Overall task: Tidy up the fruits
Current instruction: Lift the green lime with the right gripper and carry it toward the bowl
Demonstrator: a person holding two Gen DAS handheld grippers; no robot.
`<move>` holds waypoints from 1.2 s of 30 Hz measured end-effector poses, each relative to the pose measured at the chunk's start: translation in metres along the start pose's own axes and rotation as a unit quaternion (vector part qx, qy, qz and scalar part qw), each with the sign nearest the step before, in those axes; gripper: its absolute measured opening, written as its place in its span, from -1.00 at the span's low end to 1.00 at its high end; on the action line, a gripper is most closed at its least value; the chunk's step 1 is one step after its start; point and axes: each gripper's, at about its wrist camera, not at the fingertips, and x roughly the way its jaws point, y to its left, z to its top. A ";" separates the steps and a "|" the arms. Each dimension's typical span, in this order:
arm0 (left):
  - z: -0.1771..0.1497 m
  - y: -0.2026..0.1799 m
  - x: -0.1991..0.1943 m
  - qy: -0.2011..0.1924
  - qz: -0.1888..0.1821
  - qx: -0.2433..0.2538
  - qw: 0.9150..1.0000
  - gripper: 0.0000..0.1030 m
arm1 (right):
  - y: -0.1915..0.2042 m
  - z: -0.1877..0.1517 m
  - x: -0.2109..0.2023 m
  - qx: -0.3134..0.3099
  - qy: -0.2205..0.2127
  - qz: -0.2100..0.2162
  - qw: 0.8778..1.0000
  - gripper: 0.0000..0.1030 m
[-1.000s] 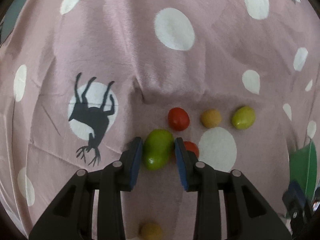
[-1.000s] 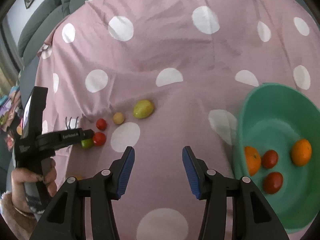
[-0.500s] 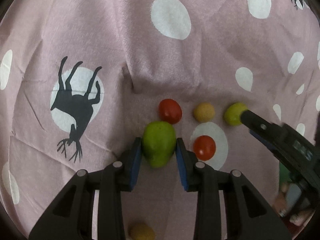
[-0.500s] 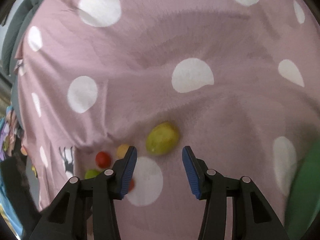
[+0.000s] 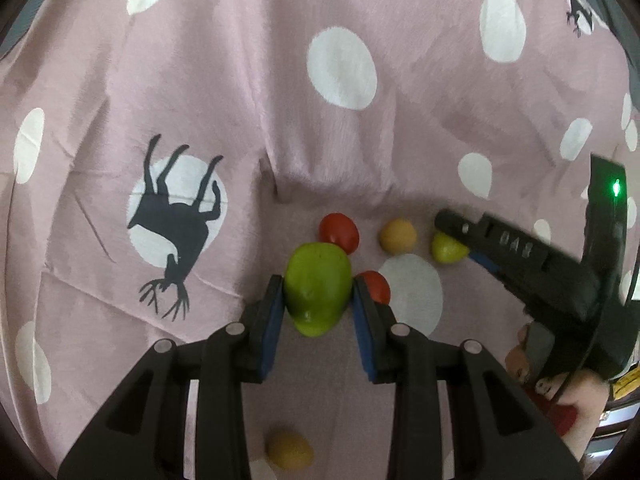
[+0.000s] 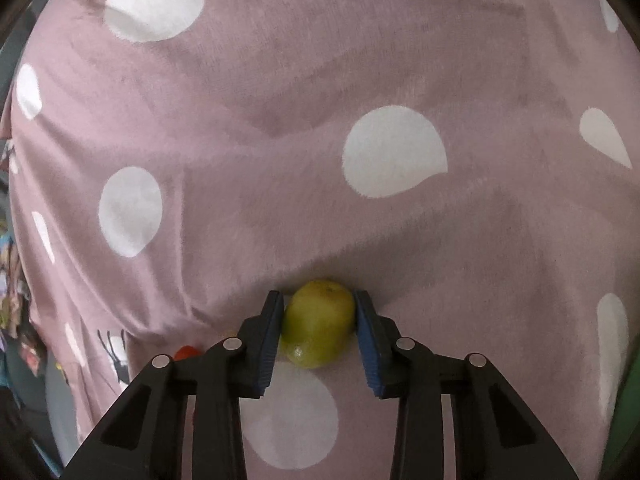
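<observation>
Yellow-green fruit (image 6: 318,326), right gripper (image 6: 318,332) now closing around it

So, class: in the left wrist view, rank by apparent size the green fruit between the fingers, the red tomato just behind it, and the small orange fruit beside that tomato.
1. Green fruit, though nearest the camera.
2. Red tomato.
3. Orange fruit, only slightly smaller.

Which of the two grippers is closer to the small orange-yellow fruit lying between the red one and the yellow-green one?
Right. The right gripper is closing around the yellow-green fruit just beside the orange-yellow fruit. The left gripper holds the green fruit, farther off past a red fruit.
</observation>
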 end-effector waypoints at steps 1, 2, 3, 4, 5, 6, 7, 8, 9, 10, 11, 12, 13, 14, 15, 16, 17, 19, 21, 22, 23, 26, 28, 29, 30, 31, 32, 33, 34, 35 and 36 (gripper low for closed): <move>0.000 0.001 -0.005 -0.003 0.000 -0.002 1.000 -0.37 | 0.001 -0.003 -0.003 -0.004 0.000 -0.003 1.000 -0.28; -0.001 0.002 -0.010 -0.009 -0.001 -0.004 1.000 -0.37 | 0.001 -0.006 -0.008 -0.008 -0.002 -0.003 1.000 -0.28; -0.002 0.001 -0.017 -0.011 -0.001 -0.005 1.000 -0.37 | 0.001 -0.011 -0.014 -0.011 -0.005 0.000 1.000 -0.28; -0.003 0.002 -0.022 -0.013 -0.005 -0.006 1.000 -0.37 | 0.001 -0.015 -0.022 -0.015 -0.008 0.002 1.000 -0.28; -0.004 0.001 -0.026 -0.015 -0.008 -0.006 1.000 -0.37 | 0.000 -0.018 -0.026 -0.017 -0.010 0.004 1.000 -0.28; -0.007 -0.001 -0.032 -0.018 -0.009 -0.003 1.000 -0.37 | -0.001 -0.023 -0.036 -0.017 -0.017 0.007 1.000 -0.28; -0.009 -0.003 -0.036 -0.022 -0.008 0.002 1.000 -0.37 | -0.002 -0.026 -0.042 -0.018 -0.022 0.007 1.000 -0.28; -0.012 -0.005 -0.041 -0.027 -0.006 0.006 1.000 -0.37 | -0.002 -0.030 -0.050 -0.022 -0.028 0.007 0.999 -0.28; -0.015 -0.007 -0.047 -0.033 -0.006 0.011 0.999 -0.37 | -0.003 -0.035 -0.058 -0.028 -0.035 0.006 0.999 -0.28; -0.018 -0.009 -0.050 -0.036 -0.007 0.014 0.999 -0.37 | -0.003 -0.040 -0.067 -0.034 -0.042 0.005 0.999 -0.28; -0.021 -0.010 -0.055 -0.037 -0.010 0.018 0.999 -0.37 | -0.004 -0.046 -0.076 -0.038 -0.049 0.005 0.998 -0.28; -0.024 -0.012 -0.060 -0.038 -0.014 0.021 0.999 -0.37 | -0.003 -0.044 -0.078 -0.041 -0.052 0.006 0.998 -0.28; -0.026 -0.013 -0.062 -0.040 -0.017 0.022 0.999 -0.37 | -0.004 -0.050 -0.084 -0.044 -0.055 0.011 0.997 -0.28; -0.030 -0.015 -0.067 -0.043 -0.021 0.024 0.999 -0.37 | -0.006 -0.057 -0.090 -0.042 -0.057 0.017 0.997 -0.28; -0.033 -0.017 -0.071 -0.045 -0.022 0.027 0.998 -0.37 | -0.009 -0.059 -0.094 -0.039 -0.059 0.022 0.997 -0.28; -0.035 -0.022 -0.073 -0.048 -0.022 0.030 0.998 -0.37 | -0.012 -0.066 -0.098 -0.035 -0.061 0.027 0.997 -0.28; -0.038 -0.024 -0.078 -0.053 -0.023 0.034 0.998 -0.37 | -0.014 -0.073 -0.103 -0.030 -0.065 0.032 0.997 -0.28; -0.041 -0.029 -0.083 -0.059 -0.025 0.042 0.997 -0.37 | -0.022 -0.082 -0.114 -0.032 -0.071 0.028 0.997 -0.28; -0.044 -0.035 -0.088 -0.061 -0.029 0.048 0.997 -0.37 | -0.024 -0.090 -0.120 -0.042 -0.081 0.019 0.996 -0.28; -0.046 -0.040 -0.088 -0.063 -0.031 0.050 0.996 -0.37 | -0.024 -0.091 -0.122 -0.043 -0.087 0.017 0.995 -0.28; -0.049 -0.042 -0.092 -0.066 -0.032 0.053 0.996 -0.37 | -0.024 -0.091 -0.126 -0.045 -0.091 0.018 0.995 -0.28; -0.054 -0.053 -0.093 -0.072 -0.036 0.062 0.995 -0.36 | -0.025 -0.092 -0.137 -0.052 -0.106 0.021 0.993 -0.28; -0.056 -0.057 -0.093 -0.072 -0.041 0.068 0.994 -0.36 | -0.025 -0.092 -0.144 -0.054 -0.119 0.016 0.991 -0.28; -0.058 -0.060 -0.095 -0.073 -0.043 0.073 0.994 -0.36 | -0.026 -0.092 -0.148 -0.055 -0.123 0.013 0.991 -0.28; -0.059 -0.062 -0.094 -0.074 -0.043 0.076 0.993 -0.36 | -0.027 -0.092 -0.150 -0.056 -0.126 0.013 0.990 -0.28; -0.061 -0.066 -0.095 -0.076 -0.043 0.081 0.993 -0.36 | -0.029 -0.092 -0.153 -0.053 -0.129 0.013 0.990 -0.28; -0.064 -0.070 -0.096 -0.078 -0.043 0.086 0.992 -0.36 | -0.030 -0.092 -0.156 -0.050 -0.132 0.014 0.990 -0.28; -0.065 -0.072 -0.097 -0.079 -0.043 0.089 0.992 -0.36 | -0.032 -0.092 -0.160 -0.050 -0.135 0.018 0.989 -0.28; -0.067 -0.076 -0.098 -0.080 -0.045 0.096 0.991 -0.36 | -0.034 -0.092 -0.165 -0.049 -0.140 0.021 0.989 -0.28; -0.068 -0.078 -0.099 -0.080 -0.047 0.100 0.991 -0.36 | -0.035 -0.092 -0.169 -0.046 -0.145 0.022 0.988 -0.28; -0.071 -0.082 -0.099 -0.081 -0.048 0.105 0.990 -0.36 | -0.037 -0.091 -0.174 -0.043 -0.154 0.019 0.987 -0.28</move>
